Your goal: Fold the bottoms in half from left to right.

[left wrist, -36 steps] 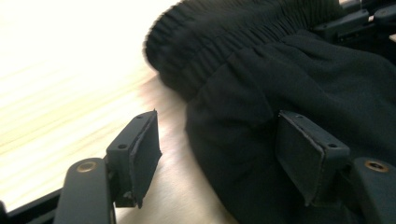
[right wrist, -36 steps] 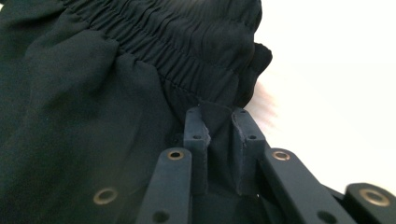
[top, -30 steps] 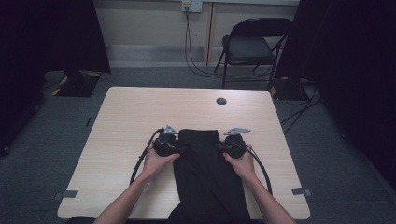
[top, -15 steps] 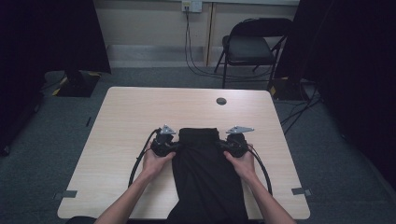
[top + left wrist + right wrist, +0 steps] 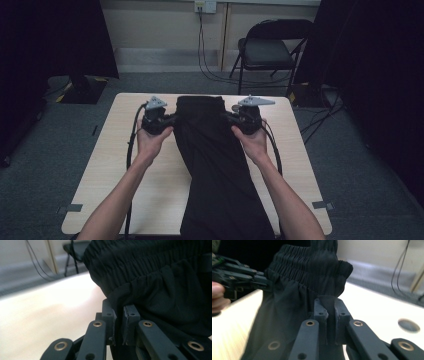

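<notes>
A black garment point(image 5: 215, 160) with an elastic waistband hangs between my two grippers above the wooden table point(image 5: 110, 165), and its lower part trails over the near edge. My left gripper point(image 5: 170, 120) pinches the waistband's left side. Its jaws have just been closing, and in the left gripper view point(image 5: 119, 315) black cloth point(image 5: 162, 290) sits clamped between the pads. My right gripper point(image 5: 231, 118) grips the right side; in the right gripper view point(image 5: 331, 307) a fold of the garment point(image 5: 307, 270) is pressed between the jaws, with the left gripper point(image 5: 244, 275) beyond.
A folding chair point(image 5: 270, 50) stands behind the table, with cables point(image 5: 202, 55) running down the wall beside it. A round dark hole point(image 5: 409, 325) marks the tabletop near the far edge. Dark curtains flank the carpeted floor on both sides.
Both hands have risen and moved toward the far side of the table, lifting the waistband off the surface. The garment now hangs stretched out from the grippers.
</notes>
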`<move>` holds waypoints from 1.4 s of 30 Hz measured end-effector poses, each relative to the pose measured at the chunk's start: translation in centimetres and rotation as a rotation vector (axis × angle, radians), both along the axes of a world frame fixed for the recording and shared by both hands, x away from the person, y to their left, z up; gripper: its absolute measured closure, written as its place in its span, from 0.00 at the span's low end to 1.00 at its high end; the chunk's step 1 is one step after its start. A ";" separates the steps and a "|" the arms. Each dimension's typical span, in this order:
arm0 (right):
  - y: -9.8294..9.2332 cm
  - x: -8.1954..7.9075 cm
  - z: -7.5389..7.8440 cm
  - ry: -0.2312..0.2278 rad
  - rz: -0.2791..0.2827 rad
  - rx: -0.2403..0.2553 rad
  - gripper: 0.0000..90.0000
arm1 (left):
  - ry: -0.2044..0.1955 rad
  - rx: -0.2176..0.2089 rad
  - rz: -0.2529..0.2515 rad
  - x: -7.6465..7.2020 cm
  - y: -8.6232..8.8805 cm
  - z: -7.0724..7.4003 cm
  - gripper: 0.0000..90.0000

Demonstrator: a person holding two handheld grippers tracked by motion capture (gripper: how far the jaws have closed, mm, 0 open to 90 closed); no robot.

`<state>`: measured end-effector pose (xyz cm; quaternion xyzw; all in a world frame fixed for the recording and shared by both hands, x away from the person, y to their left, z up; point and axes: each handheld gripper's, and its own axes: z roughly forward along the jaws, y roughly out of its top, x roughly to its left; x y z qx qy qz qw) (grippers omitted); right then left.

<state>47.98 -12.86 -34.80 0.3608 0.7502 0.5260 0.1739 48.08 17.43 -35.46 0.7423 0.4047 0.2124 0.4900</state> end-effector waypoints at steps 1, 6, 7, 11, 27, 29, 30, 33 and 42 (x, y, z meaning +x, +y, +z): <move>0.3 0.2 1.0 -0.015 0.002 0.010 0.93 | -0.016 -0.004 0.010 0.2 0.3 1.0 0.92; 1.9 1.4 6.0 -0.091 0.008 0.044 0.93 | -0.098 -0.011 0.053 1.3 1.8 5.9 0.92; 2.2 1.7 6.9 -0.103 0.006 0.047 0.93 | -0.114 -0.015 0.058 1.5 2.0 6.8 0.92; 3.0 2.7 10.4 -0.148 -0.007 0.058 0.93 | -0.168 -0.030 0.086 2.0 2.6 10.2 0.92; -0.3 2.9 11.9 -0.182 -0.018 0.059 0.93 | -0.201 0.032 -0.037 0.4 0.0 10.6 0.91; -0.7 2.6 10.8 -0.165 -0.011 0.062 0.93 | -0.182 0.041 -0.050 -0.1 -0.3 9.4 0.91; -1.2 2.1 9.6 -0.145 -0.001 0.057 0.93 | -0.159 0.024 -0.071 -0.6 -0.4 8.4 0.91; -2.8 0.3 6.3 -0.093 0.034 0.081 0.93 | -0.125 0.001 -0.133 -3.0 -0.8 5.9 0.91; -4.7 -6.4 2.5 -0.010 0.121 0.089 0.92 | -0.006 -0.006 -0.222 -9.8 -0.9 1.8 0.90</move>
